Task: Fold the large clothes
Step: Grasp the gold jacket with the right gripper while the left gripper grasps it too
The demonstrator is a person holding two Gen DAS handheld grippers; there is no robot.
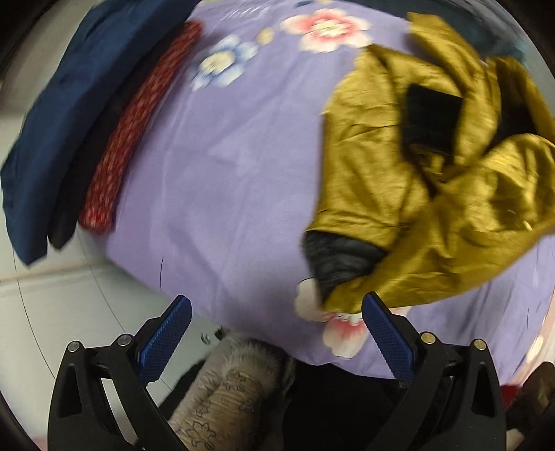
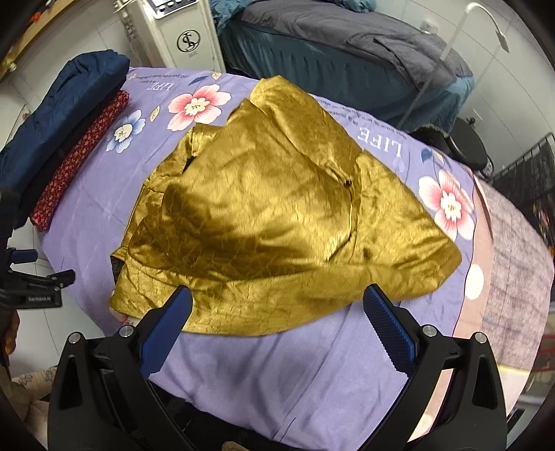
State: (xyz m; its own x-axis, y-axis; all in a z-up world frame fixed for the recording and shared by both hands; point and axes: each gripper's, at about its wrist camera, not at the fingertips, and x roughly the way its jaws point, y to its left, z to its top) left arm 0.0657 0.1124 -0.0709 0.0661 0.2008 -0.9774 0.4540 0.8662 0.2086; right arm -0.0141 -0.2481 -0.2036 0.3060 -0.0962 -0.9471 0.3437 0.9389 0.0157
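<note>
A golden-olive jacket (image 2: 274, 215) lies crumpled on a purple flowered bedsheet (image 2: 263, 364). In the left wrist view the jacket (image 1: 416, 180) lies at the right, with its black lining and a dark cuff (image 1: 336, 256) showing. My left gripper (image 1: 275, 312) is open and empty, over the near edge of the sheet (image 1: 215, 194), just left of the jacket's cuff. My right gripper (image 2: 277, 305) is open and empty, its fingertips over the jacket's near hem. The left gripper also shows at the left edge of the right wrist view (image 2: 24, 267).
A folded navy garment (image 2: 66, 100) and a folded red patterned one (image 2: 79, 152) lie along the bed's left edge. A second bed with grey bedding (image 2: 347, 38) stands behind, with a white appliance (image 2: 177, 31) and a black stool (image 2: 464, 145) nearby. A pink-grey blanket (image 2: 513, 263) covers the bed's right side.
</note>
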